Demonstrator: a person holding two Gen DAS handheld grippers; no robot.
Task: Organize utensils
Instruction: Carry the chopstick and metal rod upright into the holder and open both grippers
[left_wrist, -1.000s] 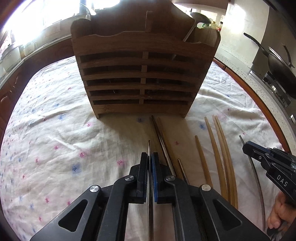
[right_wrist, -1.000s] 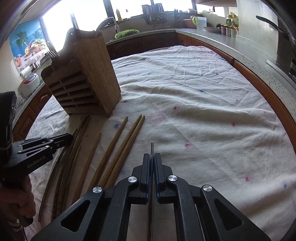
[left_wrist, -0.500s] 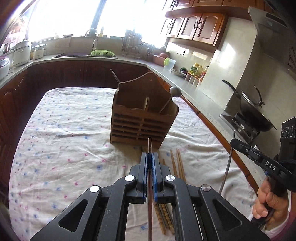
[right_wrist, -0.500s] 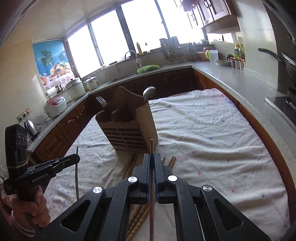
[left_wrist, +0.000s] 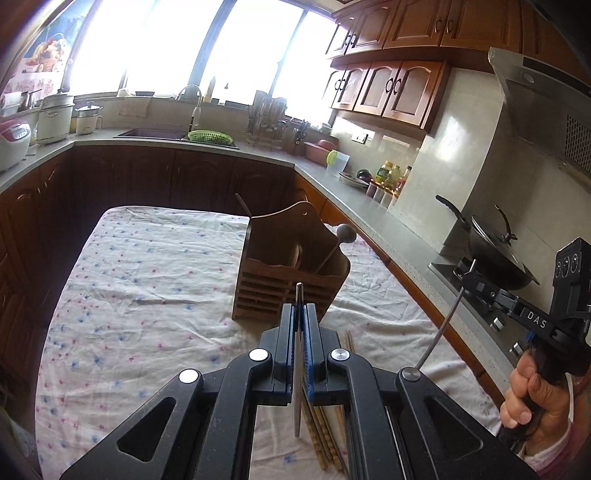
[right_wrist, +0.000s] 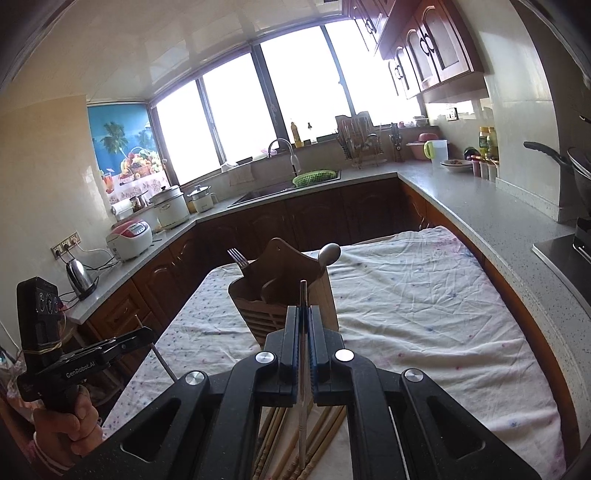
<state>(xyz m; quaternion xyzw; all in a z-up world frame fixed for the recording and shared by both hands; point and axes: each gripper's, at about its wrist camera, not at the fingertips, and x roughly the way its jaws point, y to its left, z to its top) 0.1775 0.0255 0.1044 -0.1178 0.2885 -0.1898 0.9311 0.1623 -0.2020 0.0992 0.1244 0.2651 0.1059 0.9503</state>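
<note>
On the left wrist view, the left gripper (left_wrist: 299, 332) is clamped tight on a thin metal chopstick (left_wrist: 297, 373), which sticks out a bit past the fingertips and hangs below them too. Straight ahead sits the wooden utensil holder (left_wrist: 291, 273) on the flowery tablecloth (left_wrist: 147, 288), with a spoon (left_wrist: 341, 240) poking out of its right-hand slot. A bunch of wooden chopsticks (left_wrist: 325, 439) lies flat on the cloth right under the gripper. Off to the right you can see the right gripper (left_wrist: 471, 280) held by a hand (left_wrist: 532, 391), squeezed onto its own metal chopstick (left_wrist: 441, 328) that slants down from it, up in the air over the table edge.

Over on the right wrist view, same deal: the right gripper (right_wrist: 303, 332) is pinched shut on the metal chopstick (right_wrist: 303, 398), tip lined up in front of the utensil holder (right_wrist: 284, 280). A fork (right_wrist: 236, 258) stands in the holder's left slot and the spoon (right_wrist: 328, 254) on the right. The wooden chopsticks (right_wrist: 273, 443) are on the cloth below. At far left the left gripper (right_wrist: 147, 334) holds its chopstick (right_wrist: 162, 360) off the table's left side.
</note>
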